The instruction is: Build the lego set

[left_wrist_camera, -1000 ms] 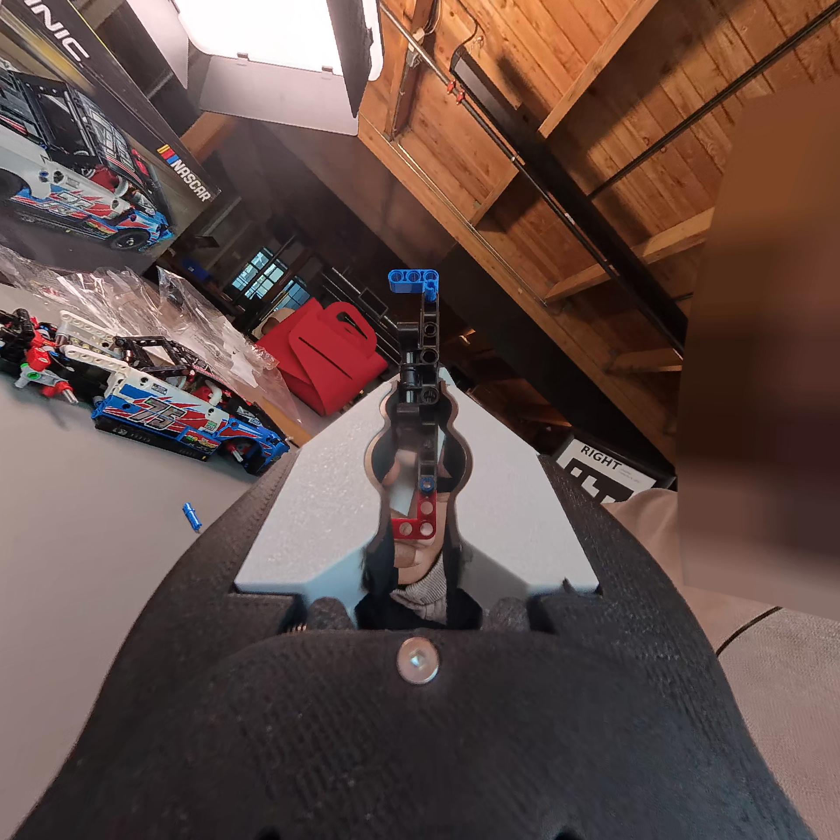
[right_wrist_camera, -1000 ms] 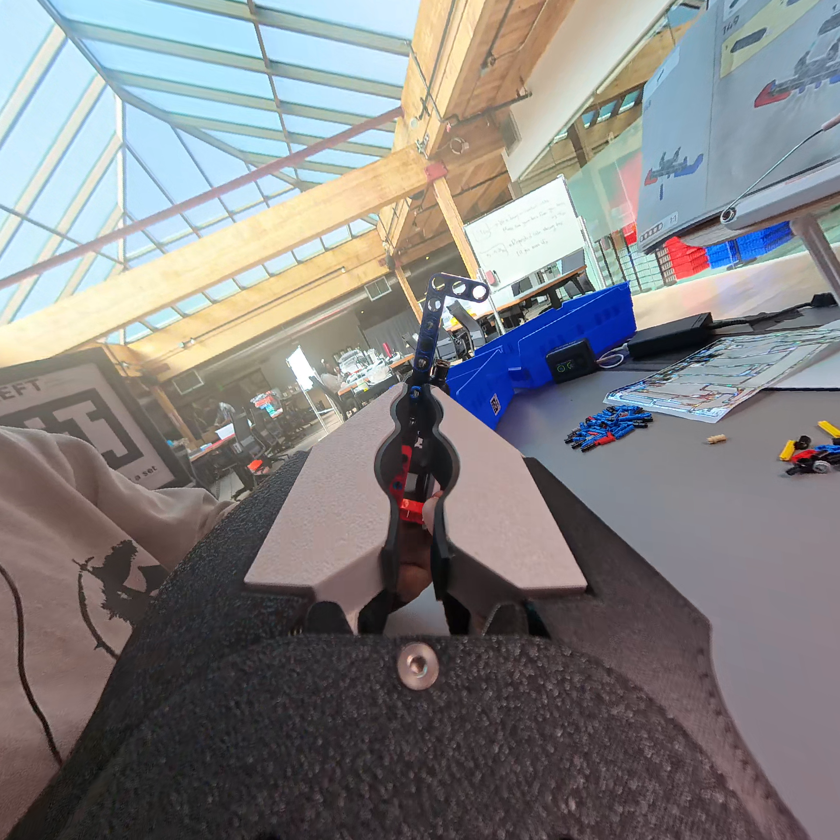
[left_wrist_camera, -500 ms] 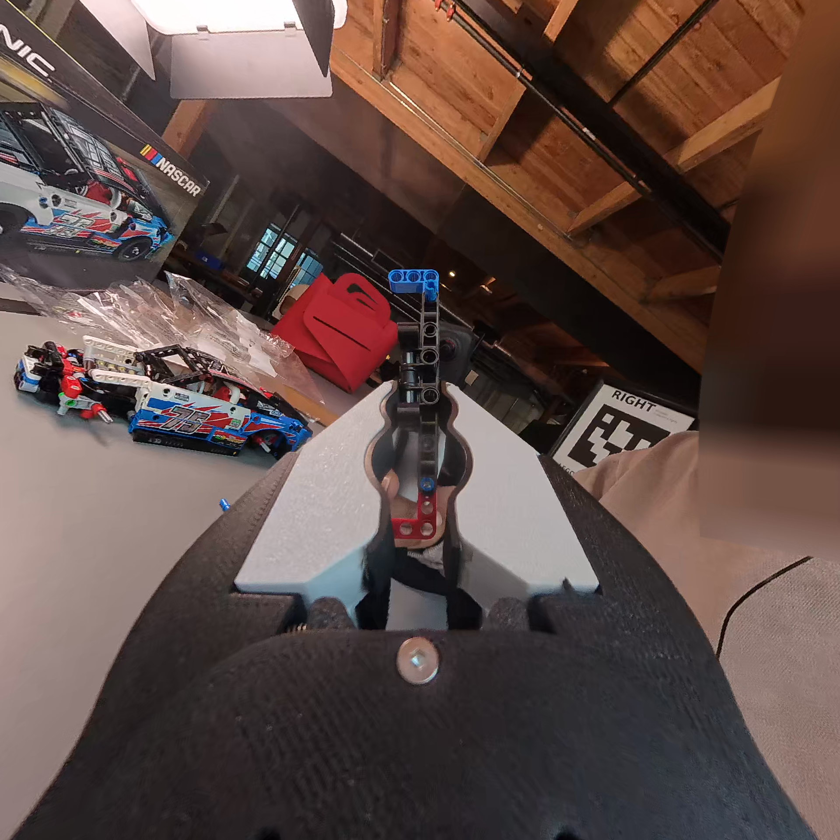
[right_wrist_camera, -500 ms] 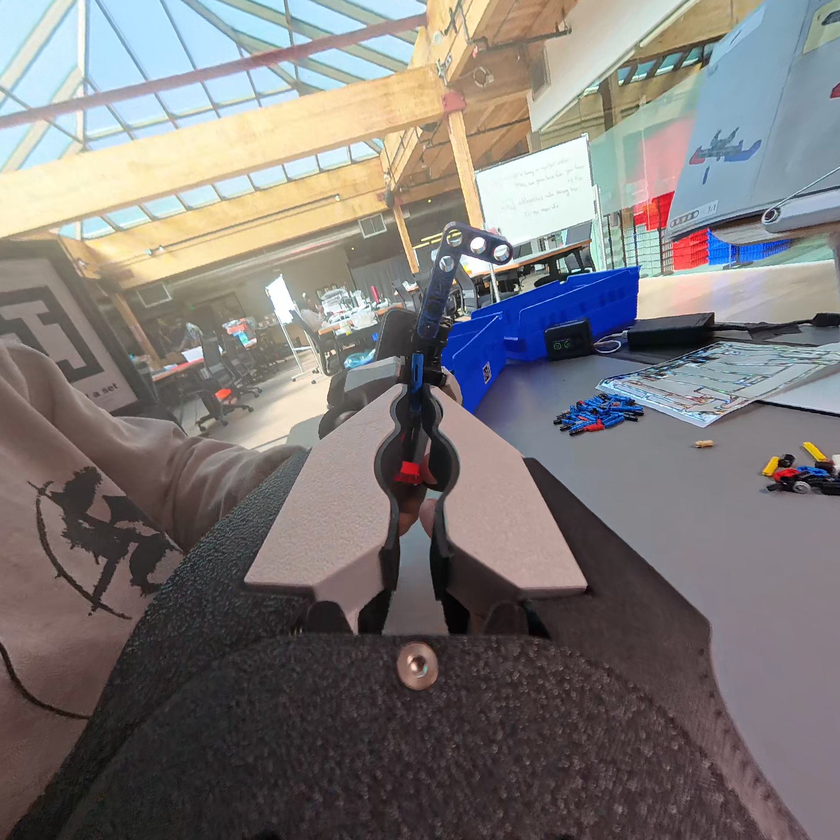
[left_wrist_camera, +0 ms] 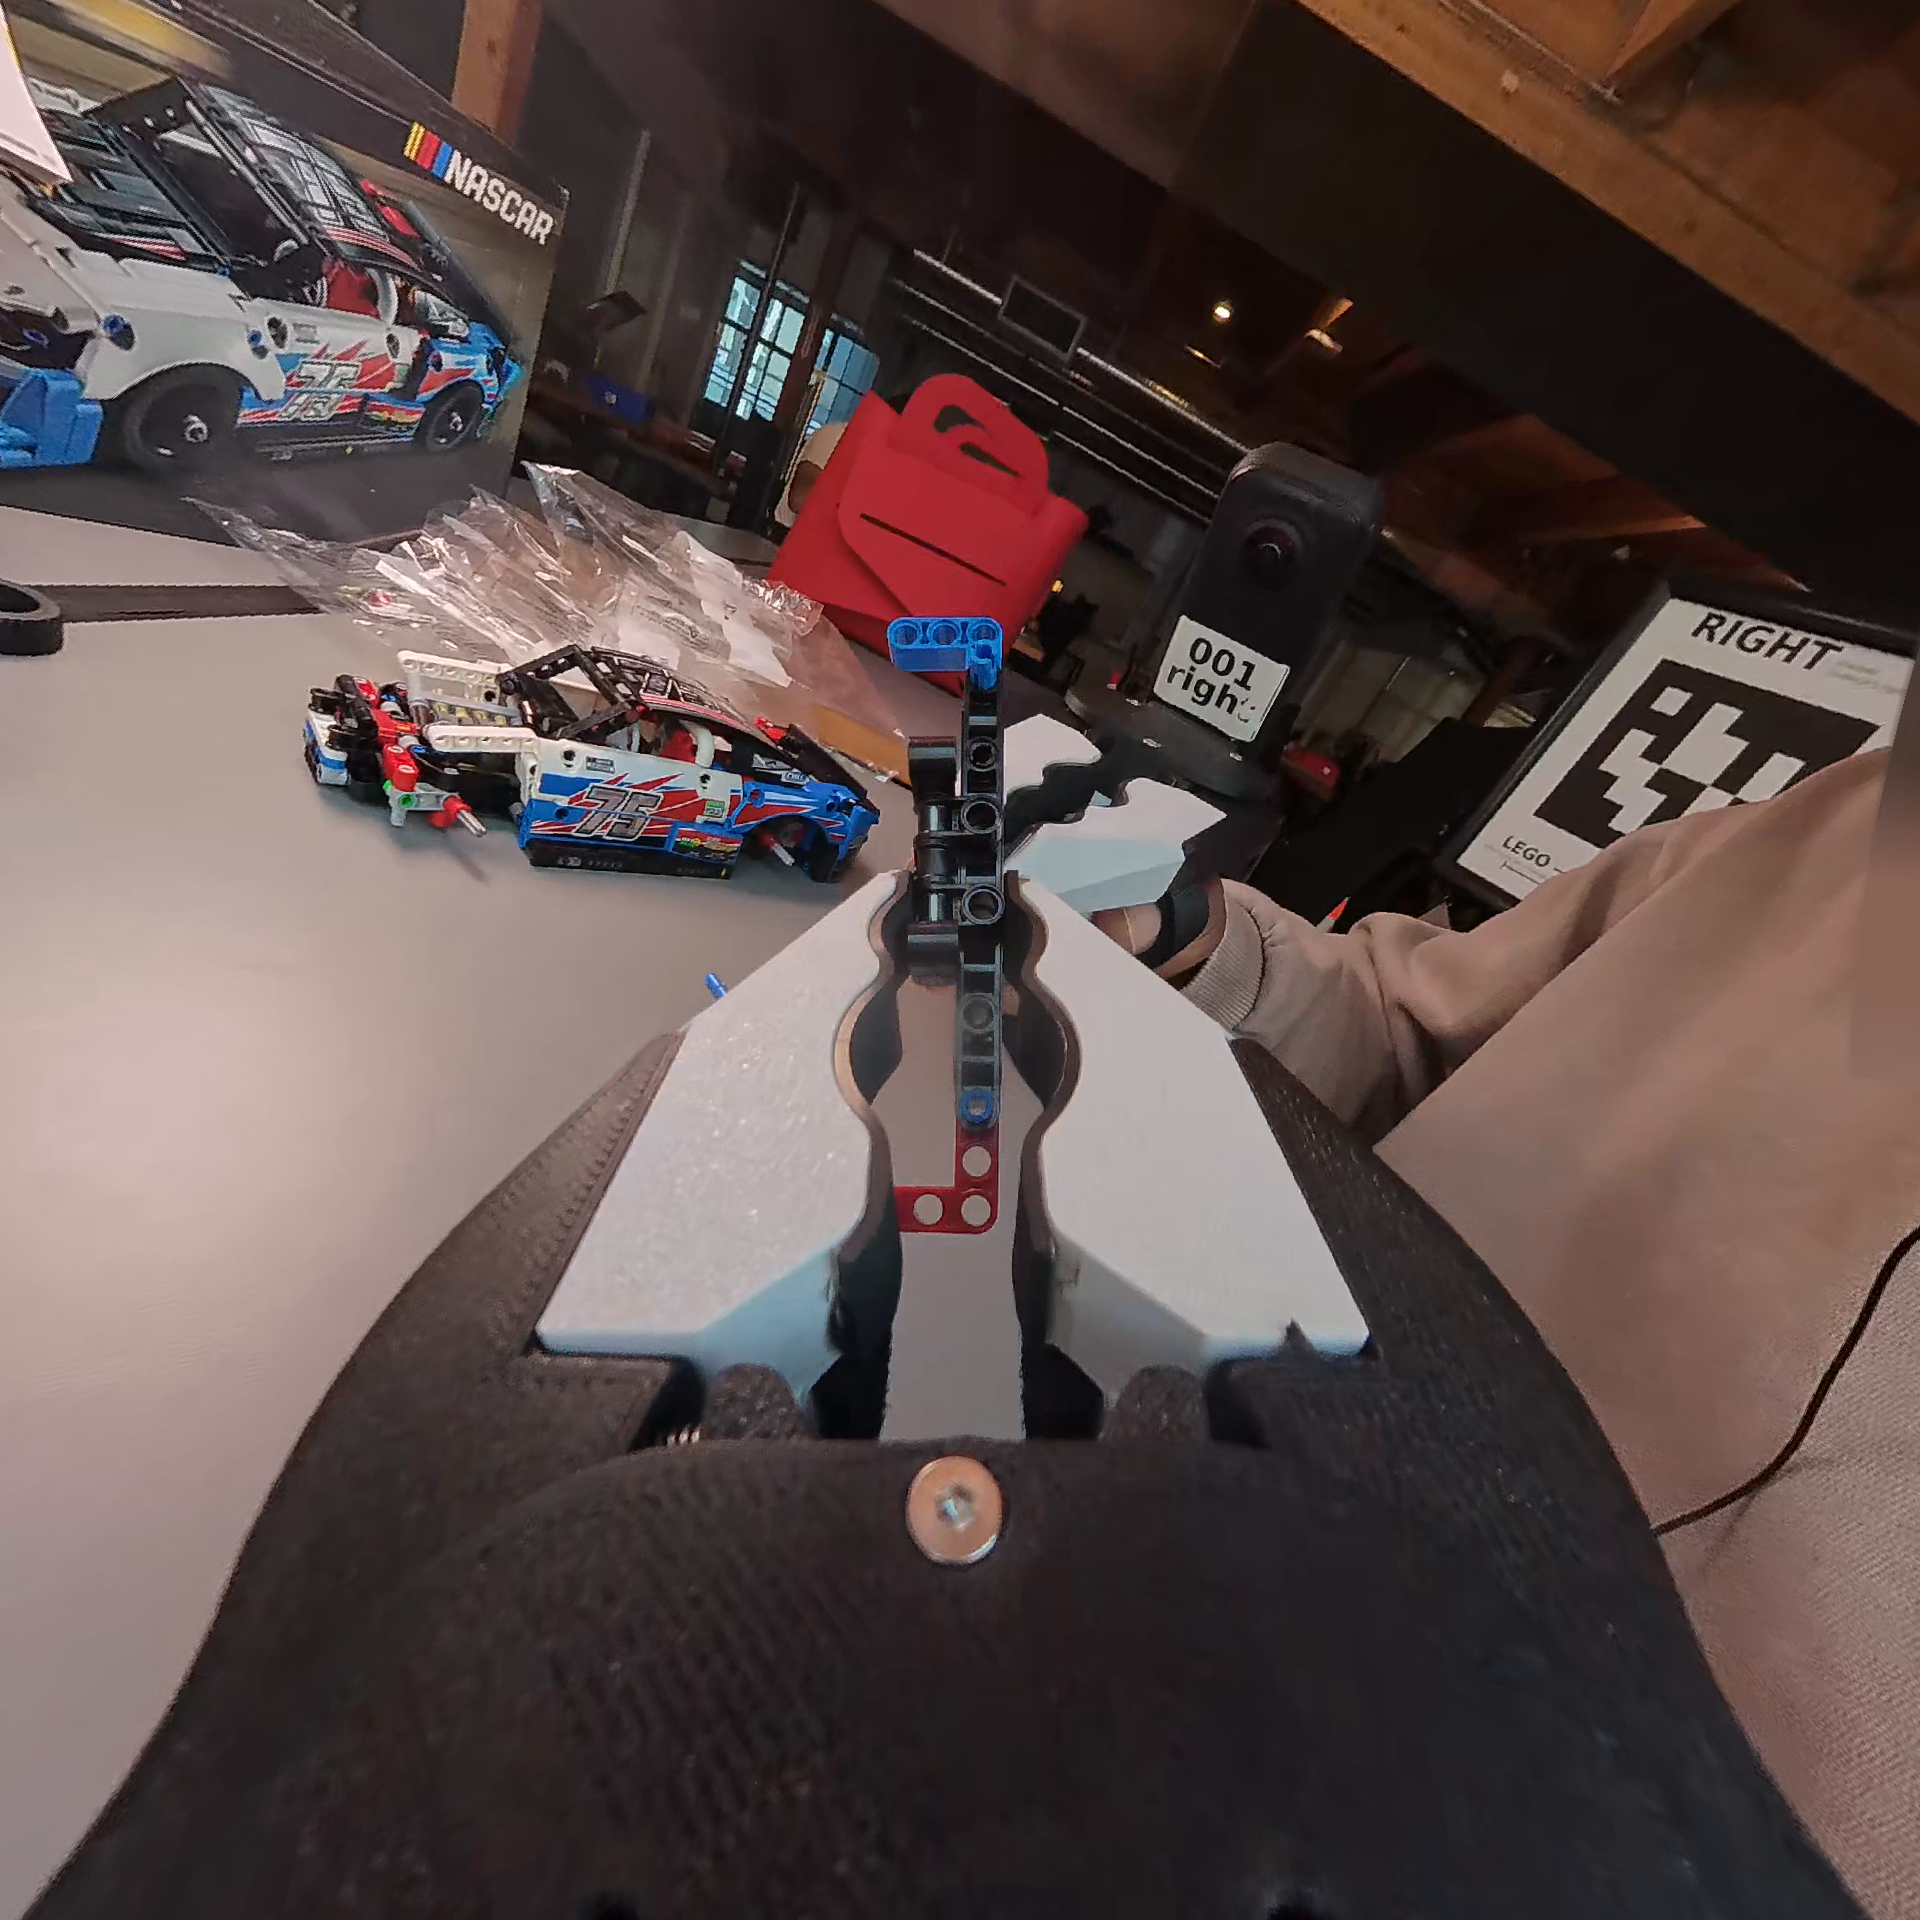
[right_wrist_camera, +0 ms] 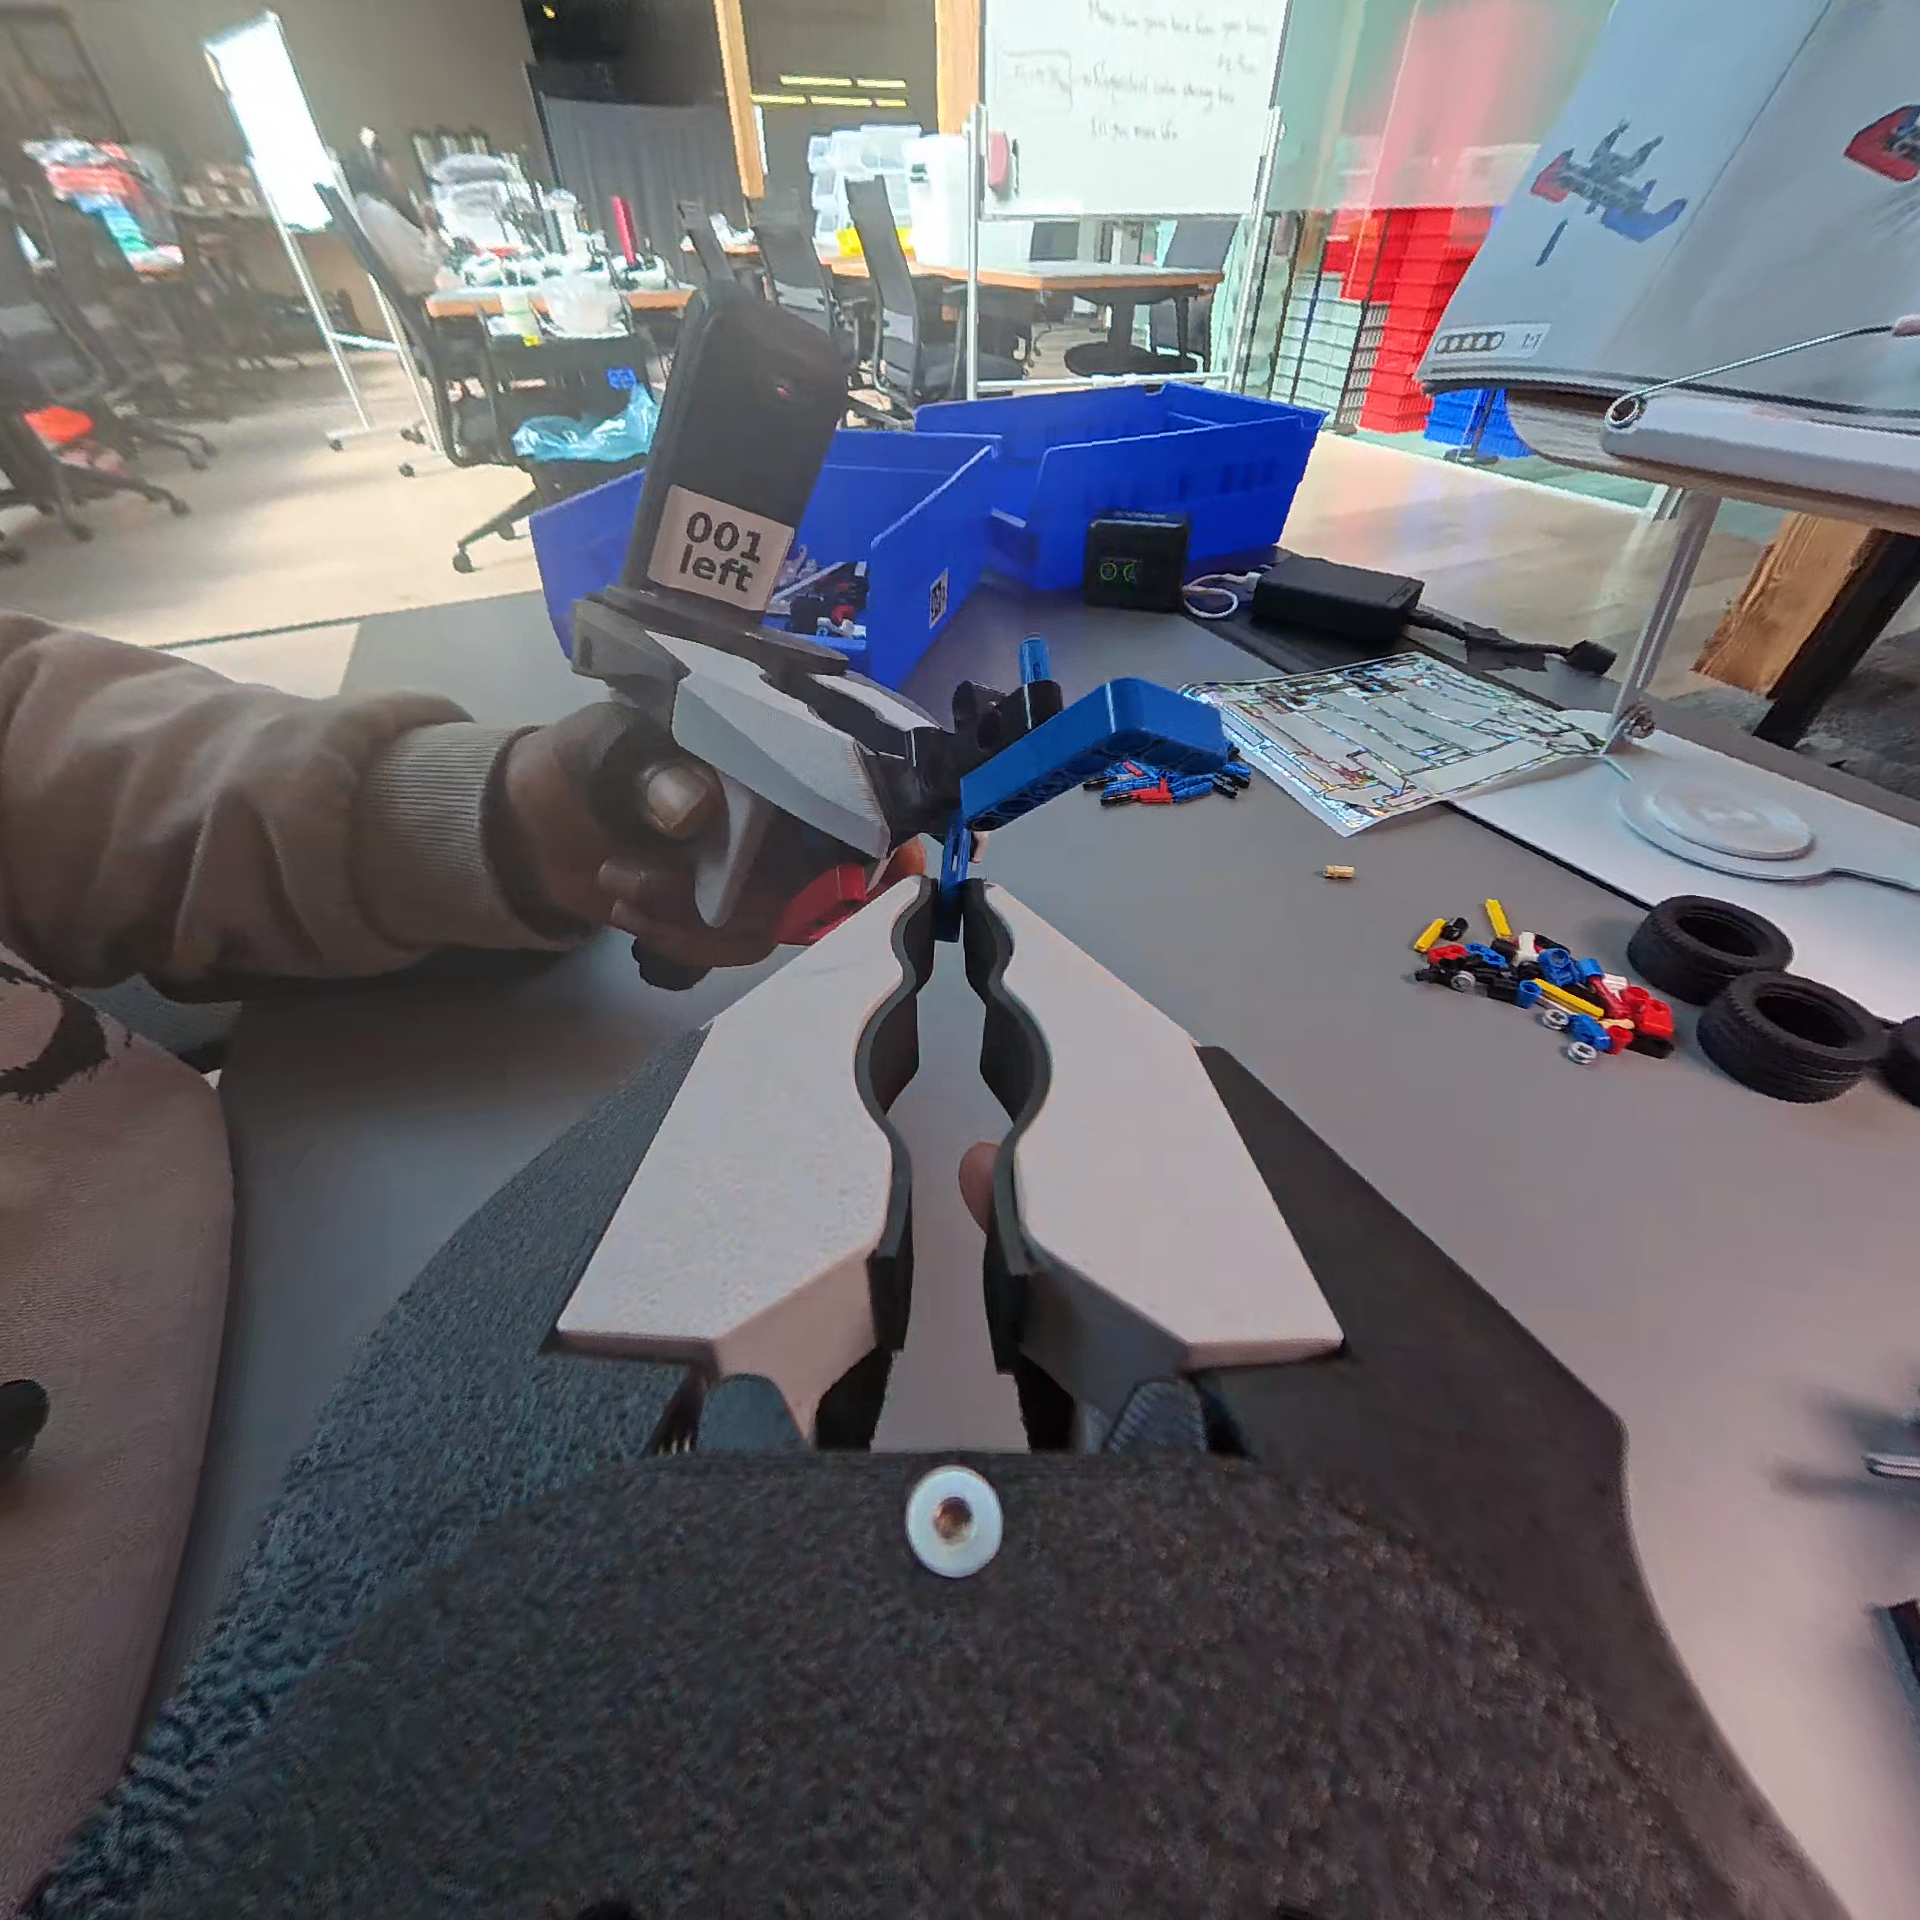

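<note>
My left gripper (left_wrist_camera: 956, 899) is shut on a black beam assembly (left_wrist_camera: 977, 831) held upright over the grey table (left_wrist_camera: 208, 1039). A blue L-shaped beam (left_wrist_camera: 943, 644) is at its top and a red L-shaped beam (left_wrist_camera: 961, 1195) sits low between the jaws. My right gripper (right_wrist_camera: 945, 904) is shut at its tips on a thin blue piece (right_wrist_camera: 951, 878) that meets the end of the blue L-shaped beam (right_wrist_camera: 1091, 732). The left gripper (right_wrist_camera: 894, 790), in a person's hand, shows just beyond. The right gripper (left_wrist_camera: 1081, 800) shows behind the assembly.
A partly built race car (left_wrist_camera: 644, 790) lies left, with clear bags (left_wrist_camera: 540, 582), the set's box (left_wrist_camera: 260, 312) and a red bag (left_wrist_camera: 935, 520) behind. On the right are loose pieces (right_wrist_camera: 1548, 987), tyres (right_wrist_camera: 1714, 945), an instruction sheet (right_wrist_camera: 1382, 727) and blue bins (right_wrist_camera: 1091, 488). Both grippers' tips are close together, under 4 cm apart. The partly built race car (left_wrist_camera: 644, 790) is about 25 centimetres from both grippers' fingertips.
Both views have tilted down from the ceiling towards the table. The right gripper held a long piece deep in its jaws; now it pinches only a blue piece at its tips, facing the left gripper.
</note>
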### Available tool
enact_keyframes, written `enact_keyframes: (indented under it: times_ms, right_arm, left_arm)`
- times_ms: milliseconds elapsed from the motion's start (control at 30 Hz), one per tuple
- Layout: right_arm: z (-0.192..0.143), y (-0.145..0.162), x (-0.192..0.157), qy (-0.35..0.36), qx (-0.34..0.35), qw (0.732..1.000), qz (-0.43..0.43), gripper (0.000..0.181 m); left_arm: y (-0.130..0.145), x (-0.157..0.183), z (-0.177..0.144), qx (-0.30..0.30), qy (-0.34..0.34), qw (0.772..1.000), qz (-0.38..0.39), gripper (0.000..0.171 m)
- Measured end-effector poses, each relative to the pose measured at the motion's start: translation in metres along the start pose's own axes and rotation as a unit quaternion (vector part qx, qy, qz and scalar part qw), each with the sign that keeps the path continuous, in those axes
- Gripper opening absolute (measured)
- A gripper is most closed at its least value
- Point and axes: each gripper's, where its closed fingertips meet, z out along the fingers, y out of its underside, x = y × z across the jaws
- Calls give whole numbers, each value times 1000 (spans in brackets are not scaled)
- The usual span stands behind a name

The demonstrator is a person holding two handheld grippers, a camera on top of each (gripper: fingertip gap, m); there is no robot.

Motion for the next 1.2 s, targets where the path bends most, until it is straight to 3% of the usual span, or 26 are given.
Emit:
enact_keyframes:
  times_ms: [267,567,767,933,1200]
  right_arm:
    - [1,8,-4,-8,-24,999,-31,2]
    - [2,17,-3,5,-59,997,-46,2]
    - [3,31,-2,15,-99,991,-89,2]
    - [5,33,-3,3,-89,994,-59,2]
    - [6,19,-10,-71,-19,992,99,1]
  left_arm:
    - [5,-3,1,7,10,998,-55,15]
    - [15,-7,0,-23,4,998,-54,15]
    - [28,-13,-2,-79,-18,996,-33,15]
    - [31,-15,-4,-91,-23,995,-33,15]
    - [19,-2,-2,-42,24,996,-79,15]
